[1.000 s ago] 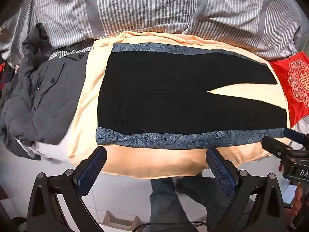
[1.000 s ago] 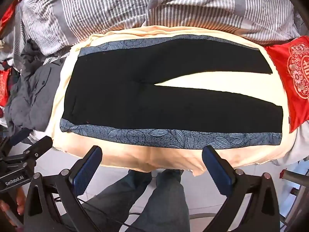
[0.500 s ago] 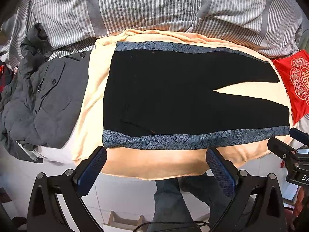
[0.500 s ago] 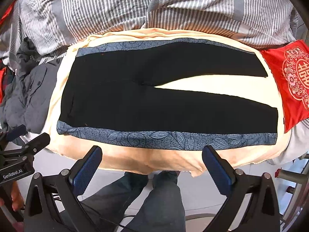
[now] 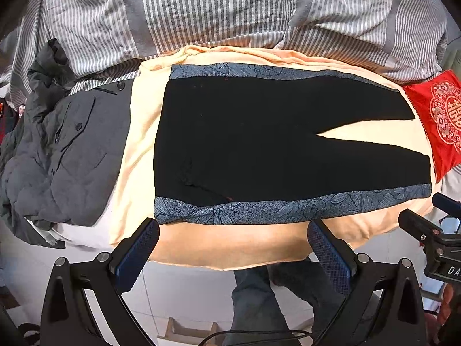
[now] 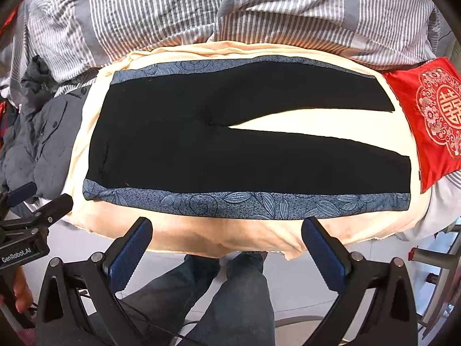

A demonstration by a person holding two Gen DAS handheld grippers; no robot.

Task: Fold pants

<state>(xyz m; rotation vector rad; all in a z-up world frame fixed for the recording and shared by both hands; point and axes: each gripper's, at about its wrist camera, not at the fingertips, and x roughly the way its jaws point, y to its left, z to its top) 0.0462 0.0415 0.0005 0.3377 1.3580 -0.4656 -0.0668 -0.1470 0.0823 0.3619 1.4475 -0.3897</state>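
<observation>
Black pants (image 5: 259, 144) with blue leaf-patterned side stripes lie flat on a peach sheet (image 5: 138, 150) on the bed, waistband to the left, the two legs spread apart to the right. They also show in the right wrist view (image 6: 230, 150). My left gripper (image 5: 230, 245) is open and empty, held above the near bed edge by the waist end. My right gripper (image 6: 227, 245) is open and empty, held above the near edge by the near leg. Neither touches the pants.
A dark grey jacket (image 5: 57, 155) is piled at the left of the bed. A red embroidered cushion (image 6: 429, 115) lies at the right by the leg ends. A striped grey duvet (image 5: 230, 8) lies behind. The person's legs (image 6: 230, 297) stand on the tiled floor below.
Both grippers have drifted slightly, so the pants sit a little differently in each view. Both stay open and empty. The pants have not moved.
</observation>
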